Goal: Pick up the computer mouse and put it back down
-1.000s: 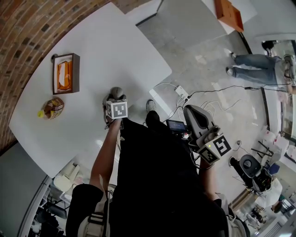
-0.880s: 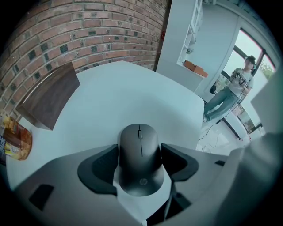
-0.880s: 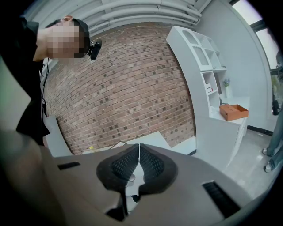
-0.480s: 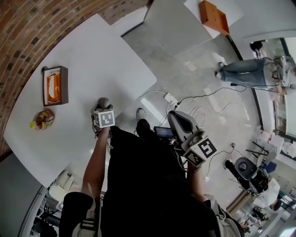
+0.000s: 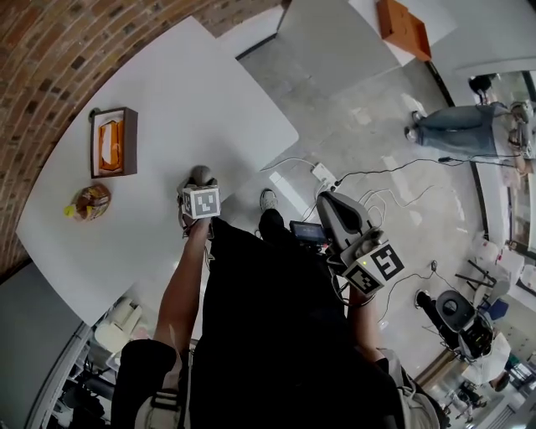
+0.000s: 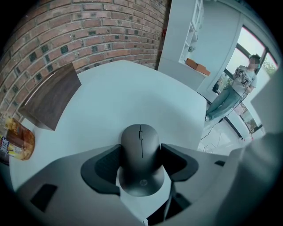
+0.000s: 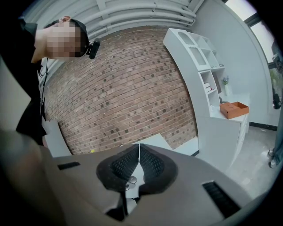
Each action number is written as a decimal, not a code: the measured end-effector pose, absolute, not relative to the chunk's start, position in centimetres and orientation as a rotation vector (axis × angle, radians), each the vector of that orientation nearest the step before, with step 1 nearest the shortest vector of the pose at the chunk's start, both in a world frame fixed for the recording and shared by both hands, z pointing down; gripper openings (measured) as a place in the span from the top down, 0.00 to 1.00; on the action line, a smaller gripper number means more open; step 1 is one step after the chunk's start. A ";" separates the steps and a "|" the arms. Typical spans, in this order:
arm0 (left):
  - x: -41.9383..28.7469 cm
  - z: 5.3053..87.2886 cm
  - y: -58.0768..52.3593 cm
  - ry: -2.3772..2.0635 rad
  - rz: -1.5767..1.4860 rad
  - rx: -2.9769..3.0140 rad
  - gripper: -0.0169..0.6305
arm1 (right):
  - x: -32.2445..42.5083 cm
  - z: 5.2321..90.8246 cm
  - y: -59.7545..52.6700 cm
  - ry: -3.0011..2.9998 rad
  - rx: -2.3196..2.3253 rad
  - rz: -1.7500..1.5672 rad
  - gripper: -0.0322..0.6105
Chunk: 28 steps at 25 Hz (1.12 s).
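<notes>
The dark grey computer mouse (image 6: 141, 159) lies on the white table (image 6: 132, 97) near its front edge. In the left gripper view it sits between the jaws of my left gripper (image 6: 142, 154), and both black pads (image 6: 107, 167) lie against its sides. The head view shows the mouse (image 5: 199, 174) just beyond the left gripper's marker cube (image 5: 202, 202), with the gripper pointing steeply down. My right gripper (image 5: 328, 203) hangs off the table over the floor, shut, with its pads (image 7: 152, 164) meeting at the tips and nothing between them.
A wooden box (image 5: 115, 142) with orange contents and a snack bag (image 5: 90, 201) lie at the table's left. A power strip and cables (image 5: 327, 174) run across the floor. A person (image 5: 465, 130) stands at the far right. An orange box (image 5: 402, 25) sits on a white shelf.
The head view has swayed a little. Both grippers and the mouse keep the same places relative to the table.
</notes>
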<state>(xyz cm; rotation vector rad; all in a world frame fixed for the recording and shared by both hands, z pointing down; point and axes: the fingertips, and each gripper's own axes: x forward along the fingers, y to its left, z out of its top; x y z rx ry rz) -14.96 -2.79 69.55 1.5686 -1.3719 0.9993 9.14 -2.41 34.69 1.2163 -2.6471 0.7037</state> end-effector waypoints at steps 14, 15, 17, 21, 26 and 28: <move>-14.1 65.1 -4.2 -1.397 0.957 1.686 0.51 | 8.9 34.7 -2.2 -2.679 1.212 0.705 0.92; -14.0 64.6 -4.4 -1.402 0.952 1.699 0.51 | 8.7 34.4 -2.2 -2.694 1.211 0.712 0.92; -13.8 63.8 -4.7 -1.410 0.937 1.723 0.51 | 8.5 34.0 -2.3 -2.715 1.213 0.726 0.92; -13.6 61.9 -5.0 -1.436 0.908 1.765 0.51 | 8.6 33.6 -2.3 -2.736 1.222 0.747 0.92; -12.7 59.5 -4.9 -1.456 0.843 1.839 0.51 | 9.7 33.8 -2.1 -2.718 1.223 0.714 0.92; -12.5 58.9 -4.7 -1.466 0.825 1.858 0.51 | 9.7 33.4 -2.3 -2.737 1.217 0.721 0.92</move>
